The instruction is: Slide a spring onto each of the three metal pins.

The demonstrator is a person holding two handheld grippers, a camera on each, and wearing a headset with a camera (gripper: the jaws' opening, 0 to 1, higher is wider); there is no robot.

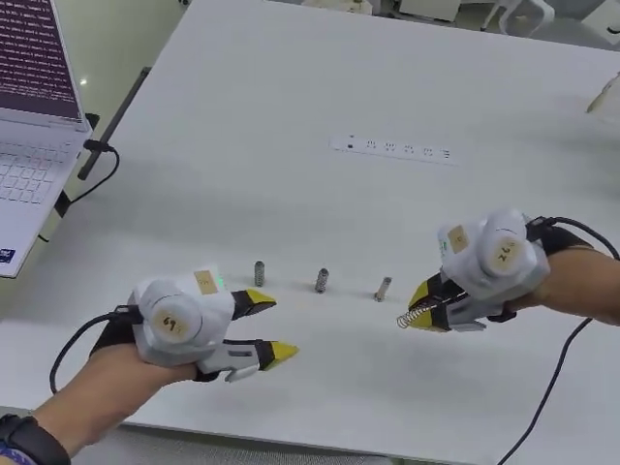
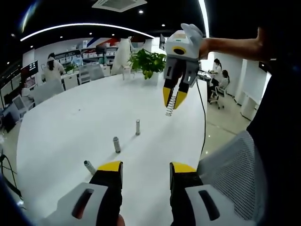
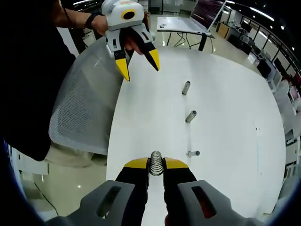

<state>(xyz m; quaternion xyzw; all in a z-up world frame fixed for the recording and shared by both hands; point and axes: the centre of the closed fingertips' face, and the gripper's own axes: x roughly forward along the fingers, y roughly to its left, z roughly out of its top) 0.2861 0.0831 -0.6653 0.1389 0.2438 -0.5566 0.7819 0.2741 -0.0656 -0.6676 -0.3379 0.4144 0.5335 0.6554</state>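
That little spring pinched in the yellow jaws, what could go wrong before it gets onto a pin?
The right gripper pinches the spring near one end, so it may pop out or bend aside. The nearest pin looks tilted and stands free on the table; a nudge could topple it. The left gripper is open and off to the side, so nothing steadies it.

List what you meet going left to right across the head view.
The laptop → left gripper → middle metal pin → right-hand metal pin → right gripper, shut on a spring. The leftmost pin overlaps the left gripper's span, so it is left out.
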